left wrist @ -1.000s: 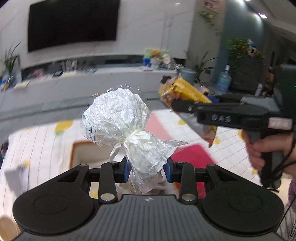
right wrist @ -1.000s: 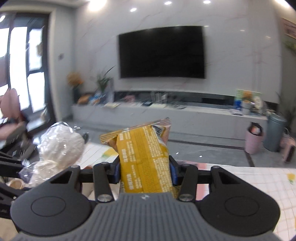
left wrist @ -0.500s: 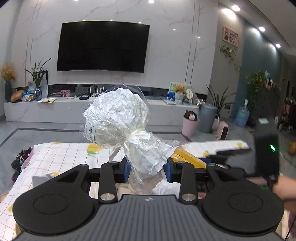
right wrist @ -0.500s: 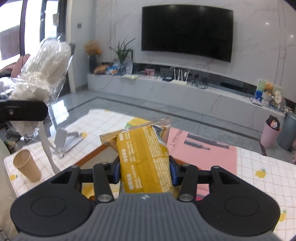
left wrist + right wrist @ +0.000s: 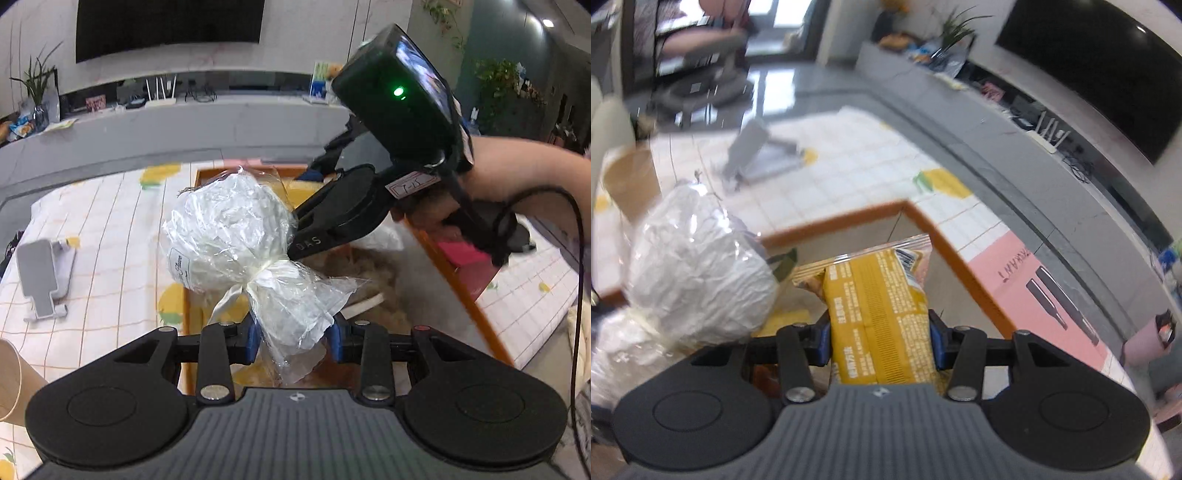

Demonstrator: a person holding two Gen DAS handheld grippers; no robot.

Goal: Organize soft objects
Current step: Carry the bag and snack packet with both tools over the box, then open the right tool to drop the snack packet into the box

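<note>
L claw (image 5: 293, 341) clamped on cellophane bundle (image 5: 236, 243), R claw (image 5: 879, 338) gripping yellow snack pack (image 5: 879, 317), both over orange-rimmed box (image 5: 953, 254)

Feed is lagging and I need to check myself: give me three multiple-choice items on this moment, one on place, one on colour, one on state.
1. The right gripper points over:
A. the orange-rimmed tray
B. the paper cup
C. the floor

2. The snack packet is mostly:
A. green
B. yellow
C. blue

3. The left gripper is:
A. open, holding nothing
B. open around a cup
C. shut on the cellophane bundle

Answers:
1 A, the tray rim frames the packet.
2 B, its wrapper is yellow.
3 C, the blue pads pinch the bundle below its ribbon tie.
</note>
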